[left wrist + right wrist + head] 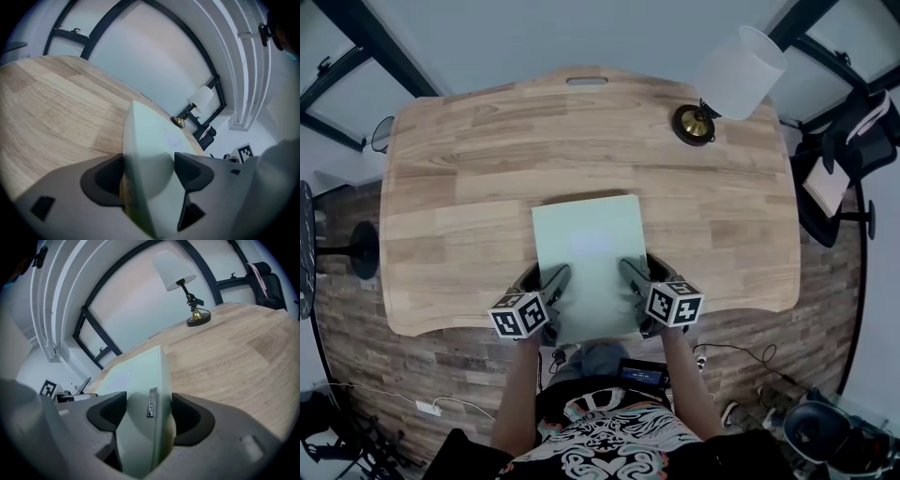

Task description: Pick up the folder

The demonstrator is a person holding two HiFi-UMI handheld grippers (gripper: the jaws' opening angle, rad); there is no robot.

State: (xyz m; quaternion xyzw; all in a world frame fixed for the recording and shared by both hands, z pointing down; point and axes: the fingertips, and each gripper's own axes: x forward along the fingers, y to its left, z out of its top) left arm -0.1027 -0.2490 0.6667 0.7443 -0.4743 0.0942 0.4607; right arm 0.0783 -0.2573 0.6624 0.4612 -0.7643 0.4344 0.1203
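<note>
Head view: left gripper (546, 279) and right gripper (645, 273) straddle the folder (591, 244), jaws released (on the desk (469, 178)).

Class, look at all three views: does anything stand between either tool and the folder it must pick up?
Nothing visible does. The folder already sits between the open jaws of the left tool and the right tool. The lamp stands well away, at the table's far corner.
</note>
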